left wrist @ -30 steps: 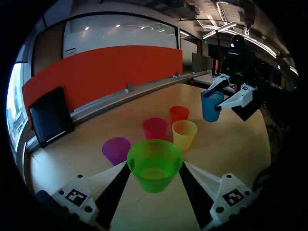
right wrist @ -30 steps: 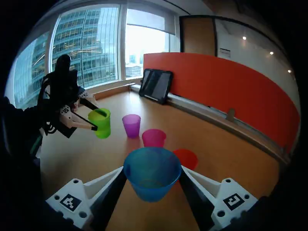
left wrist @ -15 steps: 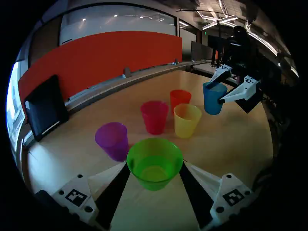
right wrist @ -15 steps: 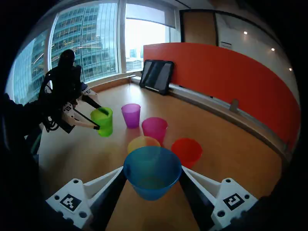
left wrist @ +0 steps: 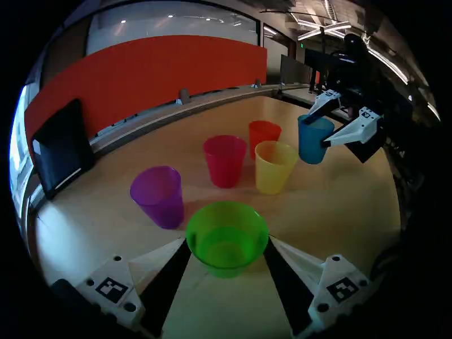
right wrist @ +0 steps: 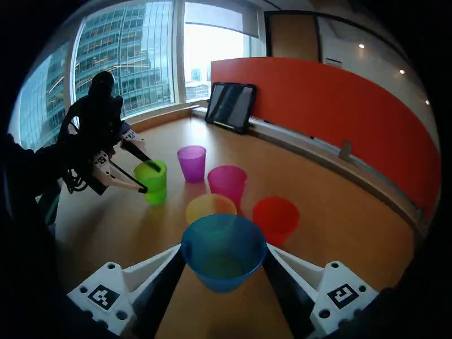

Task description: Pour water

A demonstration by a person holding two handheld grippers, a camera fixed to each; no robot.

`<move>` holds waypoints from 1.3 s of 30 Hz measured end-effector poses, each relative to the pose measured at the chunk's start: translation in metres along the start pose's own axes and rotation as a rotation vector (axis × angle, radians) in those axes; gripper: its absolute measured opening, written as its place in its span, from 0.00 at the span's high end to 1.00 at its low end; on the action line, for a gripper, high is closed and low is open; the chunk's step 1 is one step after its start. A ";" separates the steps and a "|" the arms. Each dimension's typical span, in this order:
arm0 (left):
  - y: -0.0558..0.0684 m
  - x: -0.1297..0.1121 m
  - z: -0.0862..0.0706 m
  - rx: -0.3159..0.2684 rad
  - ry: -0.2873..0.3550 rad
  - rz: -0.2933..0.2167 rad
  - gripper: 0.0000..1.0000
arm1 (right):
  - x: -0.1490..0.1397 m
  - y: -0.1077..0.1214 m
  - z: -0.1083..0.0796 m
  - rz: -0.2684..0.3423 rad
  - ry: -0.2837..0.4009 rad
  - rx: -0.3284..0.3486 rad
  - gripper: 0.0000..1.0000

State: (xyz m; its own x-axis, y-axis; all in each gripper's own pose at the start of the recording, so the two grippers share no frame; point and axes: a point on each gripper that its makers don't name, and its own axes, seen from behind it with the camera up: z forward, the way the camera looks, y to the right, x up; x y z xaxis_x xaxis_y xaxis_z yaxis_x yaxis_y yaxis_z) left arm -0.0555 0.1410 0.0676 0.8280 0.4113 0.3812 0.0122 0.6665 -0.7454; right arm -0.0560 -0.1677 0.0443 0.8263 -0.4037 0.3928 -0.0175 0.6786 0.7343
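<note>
**Two cups held upright, four standing between them**

The left gripper (left wrist: 227,253) has its two white fingers closed narrowly around a green cup (left wrist: 227,238), one finger pressing on each side just under the rim. The cup is upright, with its mouth up and its long axis vertical. In the right gripper view the green cup sits low, right by the wooden table (left wrist: 344,209), but I can't tell whether its base touches the top.

The right gripper (right wrist: 224,257) clamps a blue cup (right wrist: 224,250) the same way, a finger on either flank. That cup is also upright with its opening facing up. In the left gripper view it hangs clear above the table on the far side of the group. I can't make out how much water either cup holds.

Between the two held cups, four more stand upright on the table. These are a purple cup (left wrist: 158,195), a magenta cup (left wrist: 225,160), a yellow cup (left wrist: 274,166) and an orange-red cup (left wrist: 264,134). The yellow and orange-red ones are close together, nearest the blue cup, and the purple one is just beside the green cup.

A black tablet (right wrist: 229,107) leans near the orange partition (left wrist: 141,73) at the table's back edge. Tall windows (right wrist: 113,62) are behind the person holding the left gripper.
</note>
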 end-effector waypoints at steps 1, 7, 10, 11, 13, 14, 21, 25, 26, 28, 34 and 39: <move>0.000 -0.001 0.001 0.000 -0.001 0.000 0.14 | 0.000 0.000 0.000 -0.001 -0.001 0.000 0.07; 0.000 -0.004 0.003 -0.003 -0.003 -0.009 0.14 | 0.000 0.000 0.001 -0.005 -0.005 -0.002 0.07; 0.000 -0.005 0.003 -0.004 -0.001 -0.015 0.14 | 0.000 -0.001 0.002 -0.006 -0.006 -0.002 0.07; 0.000 -0.005 0.003 -0.005 0.000 -0.017 0.14 | 0.000 -0.001 0.002 -0.006 -0.006 -0.002 0.07; -0.001 -0.006 0.003 -0.005 -0.002 -0.020 0.14 | 0.000 0.000 0.003 -0.005 -0.007 -0.003 0.07; -0.002 -0.007 0.003 -0.005 -0.003 -0.022 0.14 | 0.000 0.000 0.003 -0.005 -0.007 -0.003 0.07; -0.003 -0.009 0.001 -0.001 -0.009 -0.024 0.12 | -0.002 0.001 0.004 -0.006 -0.010 -0.006 0.07; -0.005 -0.011 0.000 0.007 -0.023 -0.030 0.05 | -0.004 0.001 0.005 -0.008 -0.012 -0.010 0.07; -0.006 -0.012 0.000 0.010 -0.028 -0.032 0.03 | -0.005 0.001 0.005 -0.008 -0.013 -0.010 0.07; -0.007 -0.013 -0.001 0.011 -0.032 -0.038 0.03 | -0.007 0.002 0.005 -0.007 -0.015 -0.012 0.08; -0.008 -0.016 -0.006 0.016 -0.032 -0.057 0.03 | -0.015 0.003 0.009 0.001 -0.027 -0.016 0.08; -0.008 -0.021 -0.011 0.023 -0.037 -0.057 0.03 | -0.024 0.003 0.015 0.003 -0.039 -0.016 0.08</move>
State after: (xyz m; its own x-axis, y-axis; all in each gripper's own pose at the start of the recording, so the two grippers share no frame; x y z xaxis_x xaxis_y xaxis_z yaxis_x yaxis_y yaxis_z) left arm -0.0667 0.1207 0.0598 0.8050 0.3949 0.4427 0.0452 0.7033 -0.7095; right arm -0.0838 -0.1649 0.0453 0.8036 -0.4253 0.4163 -0.0103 0.6894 0.7243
